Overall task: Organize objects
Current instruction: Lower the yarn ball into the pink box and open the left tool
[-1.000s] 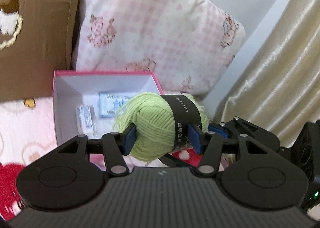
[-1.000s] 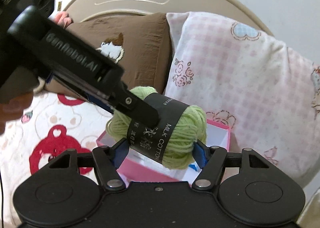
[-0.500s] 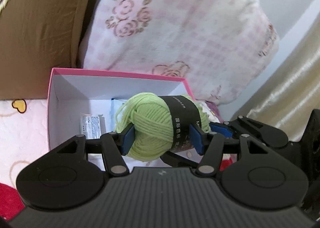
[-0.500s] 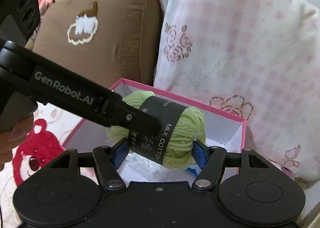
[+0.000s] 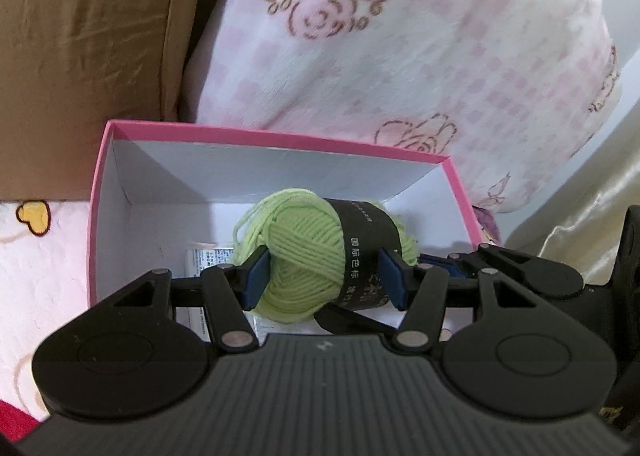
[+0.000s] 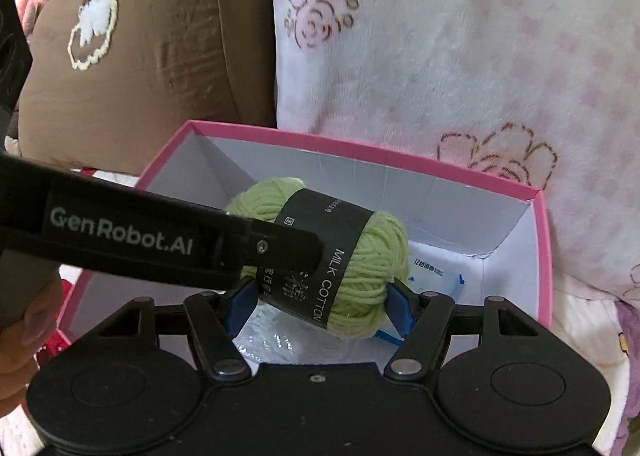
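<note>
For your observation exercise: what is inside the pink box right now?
Inside the pink box lie printed paper packets and a clear plastic wrapper. The green yarn ball, held by both tongs, covers much of the floor, so anything beneath it is hidden.

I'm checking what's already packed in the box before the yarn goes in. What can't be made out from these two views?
- Left wrist view: the packets on the floor of the pink box are mostly hidden by the green yarn and the left tool.
- Right wrist view: the clear wrapper is glary; print on the white packet is too small.
</note>
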